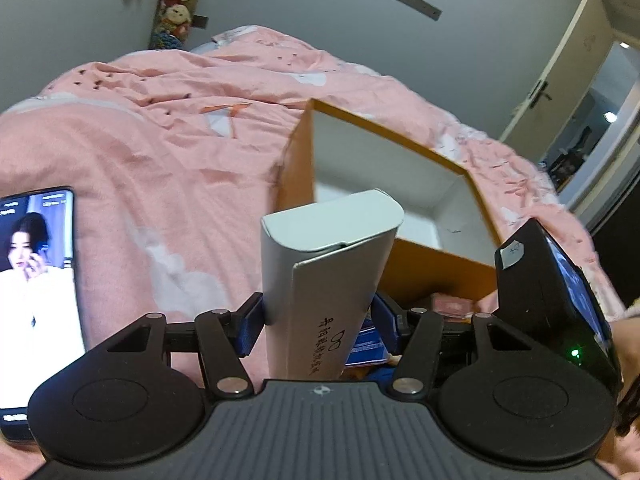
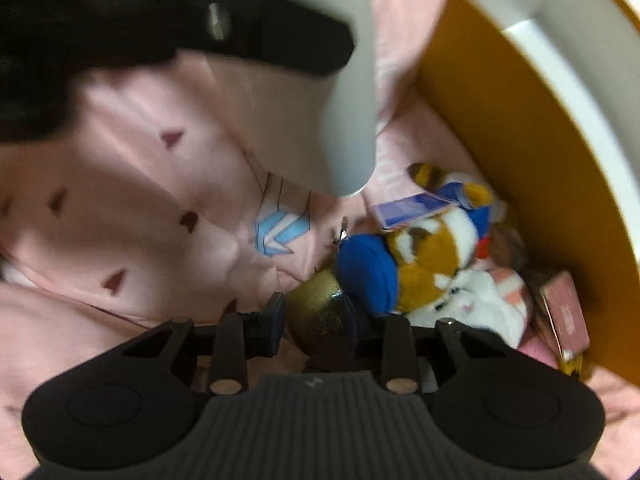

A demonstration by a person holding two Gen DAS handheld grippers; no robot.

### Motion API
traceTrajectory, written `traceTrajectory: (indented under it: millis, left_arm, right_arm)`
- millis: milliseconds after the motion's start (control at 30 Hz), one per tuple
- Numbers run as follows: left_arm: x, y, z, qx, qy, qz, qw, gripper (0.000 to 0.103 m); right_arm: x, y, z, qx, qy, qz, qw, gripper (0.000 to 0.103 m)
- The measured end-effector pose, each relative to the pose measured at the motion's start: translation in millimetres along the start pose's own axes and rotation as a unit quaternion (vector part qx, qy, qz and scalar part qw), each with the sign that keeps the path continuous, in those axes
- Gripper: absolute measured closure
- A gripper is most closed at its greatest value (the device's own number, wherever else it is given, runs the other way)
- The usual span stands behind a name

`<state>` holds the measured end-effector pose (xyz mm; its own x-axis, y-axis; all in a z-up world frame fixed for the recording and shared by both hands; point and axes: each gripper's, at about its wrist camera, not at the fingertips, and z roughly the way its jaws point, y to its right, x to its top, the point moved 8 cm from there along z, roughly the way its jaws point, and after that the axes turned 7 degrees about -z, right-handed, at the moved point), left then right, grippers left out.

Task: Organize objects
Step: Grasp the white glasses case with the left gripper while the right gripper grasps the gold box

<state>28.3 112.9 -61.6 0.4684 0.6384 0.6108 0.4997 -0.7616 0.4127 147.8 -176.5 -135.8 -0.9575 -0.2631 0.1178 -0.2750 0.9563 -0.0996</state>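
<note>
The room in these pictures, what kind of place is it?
Most likely a bedroom: a bed with a pink duvet, soft toys hung on the wall, and a door at the side.

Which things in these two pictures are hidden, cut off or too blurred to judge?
- Orange box floor: left wrist view, partly hidden by the silver carton in the left gripper.
- Phone: left wrist view, cut by the left edge.
- Gold object in the right gripper: right wrist view, blurred, identity unclear.
- Plush toys: right wrist view, blurred and piled together.
</note>
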Motion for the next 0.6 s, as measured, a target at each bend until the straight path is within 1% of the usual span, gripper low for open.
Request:
traceTrajectory:
  millis: [33, 100, 300, 433, 600]
  left_arm:
    - [0, -3, 0, 0.001, 0.001, -0.004, 1.0000, 0.037]
    - [1, -9, -1, -0.007, 0.000, -0.015, 0.9999, 0.037]
    - [3, -14, 0, -0.007, 0.001, -0.022, 0.9997, 0.037]
    - [4, -16, 1, -0.005, 0.000, -0.027, 0.9996, 0.037]
    - [3, -18, 3, 0.000, -0.002, -0.031, 0.9995, 0.037]
  right_arm:
    - [-1, -1, 5, 0.006, -0.010, -0.010, 1.000, 0.057]
    - [-3, -7, 11, 0.006, -0.025, -0.046, 0.999, 0.046]
    - [-6, -10, 19, -0.029, -0.043, -0.108, 0.993, 0.044]
    - [-9, -12, 22, -0.031, -0.051, -0.138, 0.989, 0.043]
    - [-13, -23, 31, -0.057, -0.051, -0.190, 0.979, 0.039]
